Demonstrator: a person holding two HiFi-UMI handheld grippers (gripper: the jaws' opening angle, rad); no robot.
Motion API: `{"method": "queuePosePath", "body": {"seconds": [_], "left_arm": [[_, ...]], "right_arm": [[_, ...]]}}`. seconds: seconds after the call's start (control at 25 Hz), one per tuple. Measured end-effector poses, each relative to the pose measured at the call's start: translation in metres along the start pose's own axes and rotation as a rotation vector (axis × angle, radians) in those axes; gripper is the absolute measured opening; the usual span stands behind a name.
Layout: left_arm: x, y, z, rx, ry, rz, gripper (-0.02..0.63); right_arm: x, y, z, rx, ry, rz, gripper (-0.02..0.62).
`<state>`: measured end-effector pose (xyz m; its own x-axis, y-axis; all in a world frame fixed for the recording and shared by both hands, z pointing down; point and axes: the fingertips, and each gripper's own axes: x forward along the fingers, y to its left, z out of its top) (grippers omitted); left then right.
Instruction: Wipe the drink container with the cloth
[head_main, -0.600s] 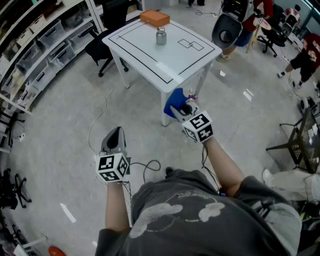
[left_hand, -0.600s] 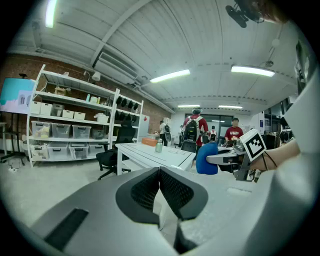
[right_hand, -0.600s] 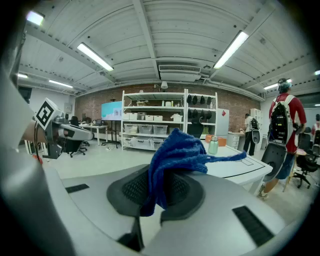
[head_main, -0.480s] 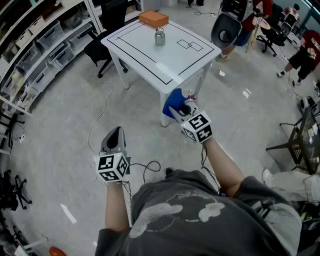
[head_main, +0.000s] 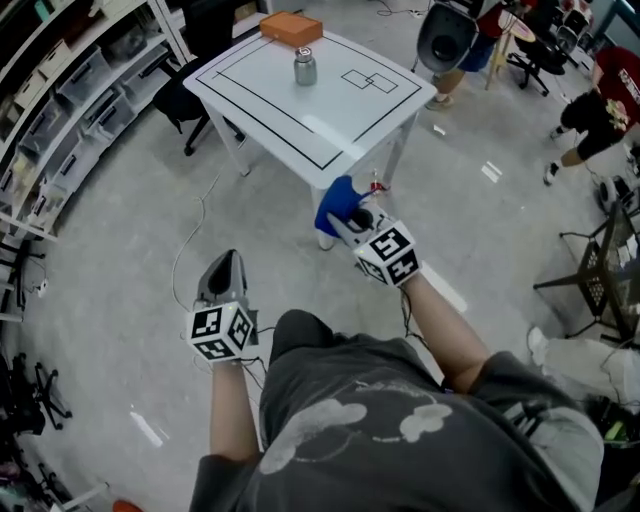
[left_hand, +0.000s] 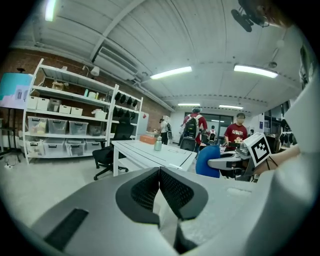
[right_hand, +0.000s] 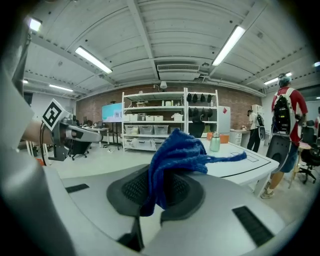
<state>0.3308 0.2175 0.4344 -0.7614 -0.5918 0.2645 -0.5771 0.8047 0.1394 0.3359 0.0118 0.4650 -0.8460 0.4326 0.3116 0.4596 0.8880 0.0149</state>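
A small metal drink container (head_main: 304, 68) stands upright toward the far side of the white table (head_main: 335, 125); it also shows in the left gripper view (left_hand: 158, 144) and in the right gripper view (right_hand: 215, 142). My right gripper (head_main: 345, 222) is shut on a blue cloth (head_main: 336, 203), held in the air just before the table's near corner. The cloth (right_hand: 175, 160) bunches up from between the pads. My left gripper (head_main: 226, 267) is shut and holds nothing, over the floor well short of the table.
An orange box (head_main: 291, 28) lies on the table behind the container. Shelving with bins (head_main: 60, 110) lines the left. A black office chair (head_main: 180, 100) stands left of the table. A cable (head_main: 190, 250) trails on the floor. People (head_main: 605, 100) stand at the right.
The view has moved forward a little toward the table; both grippers keep their poses, the right one still clamped on the cloth.
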Motion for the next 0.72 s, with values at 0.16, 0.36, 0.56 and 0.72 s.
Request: {"method": "queuePosePath", "body": {"seconds": [0.16, 0.36, 0.56, 0.72], "left_arm": [[0.023, 0.011, 0.002, 0.02, 0.022, -0.029, 0.003], [0.068, 0.042, 0.009, 0.001, 0.023, -0.056, 0.003], [0.139, 0.09, 0.025, 0.007, 0.017, -0.141, 0.003], [0.22, 0.13, 0.052, 0.024, 0.041, -0.256, 0.003]], "right_arm": [[0.015, -0.011, -0.002, 0.023, 0.002, -0.008, 0.044], [0.05, -0.039, -0.005, 0.029, 0.035, -0.045, 0.044], [0.107, -0.072, 0.005, 0.026, 0.06, -0.108, 0.044], [0.157, -0.112, 0.016, 0.062, 0.101, -0.219, 0.044]]}}
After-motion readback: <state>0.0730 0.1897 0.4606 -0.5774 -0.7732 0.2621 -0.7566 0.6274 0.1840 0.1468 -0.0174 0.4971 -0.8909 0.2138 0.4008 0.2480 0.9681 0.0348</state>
